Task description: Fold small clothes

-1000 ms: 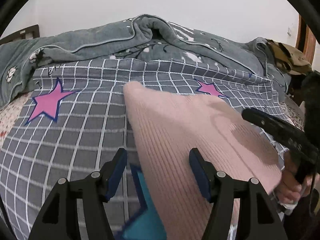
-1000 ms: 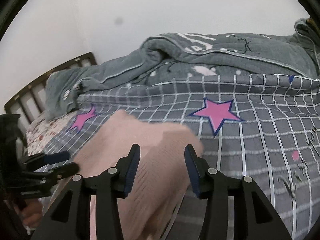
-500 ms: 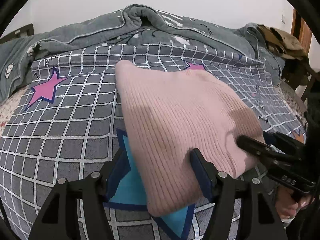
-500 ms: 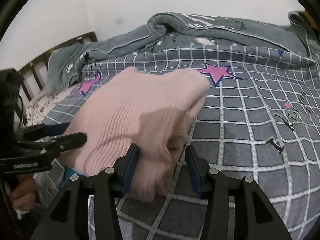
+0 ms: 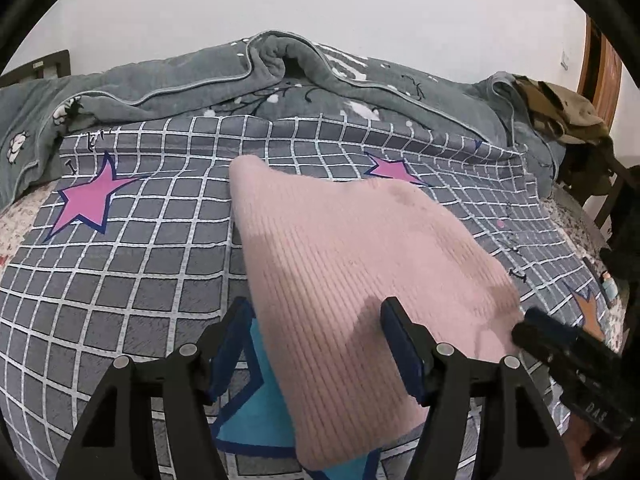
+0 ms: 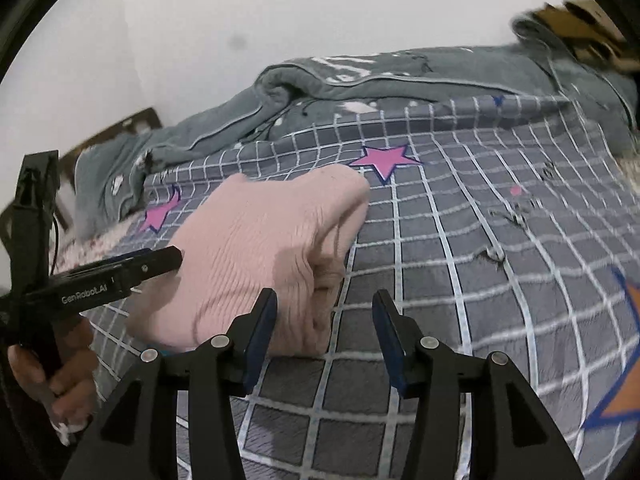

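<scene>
1. Pink ribbed knit garment [image 5: 352,264], already folded into a compact bundle, lies mid-bed on the grey checked bedsheet [image 5: 132,264]. Its near end covers part of a blue star print [image 5: 244,416].
2. Handling, my guess: light, soft, floppy, stretchy rib. Not fragile, not slippery. The layers will slump or splay if lifted by 1 corner.
3. The right side of the bundle shows stacked, bunched layers [image 6: 320,280] with a loose rolled edge. Best hold looks like a pinch through all layers at that thick edge, or at both near corners, 1 gripper each.
4. Left gripper [image 5: 316,344]: jaws moderately wide, straddling the near left part of the knit. The pads don't press on it, so it holds nothing.
5. Right gripper [image 6: 324,332]: jaws part-open and not clamping. It sits just near of the bundle's right end; only the left pad overlaps the cloth edge, with bare sheet in the gap.
6. The person's hand [image 6: 60,376] on the left tool's handle shows at the left edge.
7. Surface: soft mattress, sheet slightly rippled, pink star prints [image 5: 88,200], an orange star at the right. It gives under pressure, so pads can dig in and catch the sheet.
8. Far side: rumpled grey blanket [image 5: 280,76] along a white wall [image 5: 320,0]. Dark wooden headboard far left, olive clothing [image 5: 560,108] on wooden furniture far right.
</scene>
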Available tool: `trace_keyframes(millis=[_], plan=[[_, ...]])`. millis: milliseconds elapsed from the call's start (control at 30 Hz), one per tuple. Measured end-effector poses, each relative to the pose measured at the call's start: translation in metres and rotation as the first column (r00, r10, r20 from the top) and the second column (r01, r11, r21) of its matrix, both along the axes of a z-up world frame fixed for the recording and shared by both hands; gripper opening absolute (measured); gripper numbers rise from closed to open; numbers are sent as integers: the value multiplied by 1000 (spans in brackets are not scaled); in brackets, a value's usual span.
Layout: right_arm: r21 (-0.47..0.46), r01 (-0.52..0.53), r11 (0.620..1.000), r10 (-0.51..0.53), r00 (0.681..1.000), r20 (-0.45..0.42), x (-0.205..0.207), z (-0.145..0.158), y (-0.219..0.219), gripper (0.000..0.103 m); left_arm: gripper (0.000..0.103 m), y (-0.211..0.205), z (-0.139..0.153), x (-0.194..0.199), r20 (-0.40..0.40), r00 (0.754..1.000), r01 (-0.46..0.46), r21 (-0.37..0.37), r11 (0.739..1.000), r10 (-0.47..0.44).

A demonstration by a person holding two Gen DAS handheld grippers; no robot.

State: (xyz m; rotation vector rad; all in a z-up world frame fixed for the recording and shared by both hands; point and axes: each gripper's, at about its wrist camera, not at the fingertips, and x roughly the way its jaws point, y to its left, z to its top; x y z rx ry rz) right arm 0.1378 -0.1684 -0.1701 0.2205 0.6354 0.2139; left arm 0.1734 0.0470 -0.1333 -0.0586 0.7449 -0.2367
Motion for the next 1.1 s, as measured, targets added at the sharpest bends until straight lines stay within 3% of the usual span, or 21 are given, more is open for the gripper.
trace_keyframes(millis=[367,533,933,1033,1100], plan=[[-78,22,997,-18,999,50,-44,28,-3,49,65,-14,1,-36,57,998,17,-23,1000,-16],[-117,25,993,-17,997,73,-53,42,-6,49,65,-2,-3,-40,44,999,-8,-29,1000,9],[-169,-103,980,115,992,61,2,34,21,47,67,20,-20,-16,-34,995,-99,-57,993,97],[-198,-124,972,142,987,75,15,28,24,41,68,18,-18,-13,-27,993,-116,-74,991,114],[-209,-136,968,149,988,45,26,19,26,29,68,16,-19,-11,-23,992,-122,-74,990,120]])
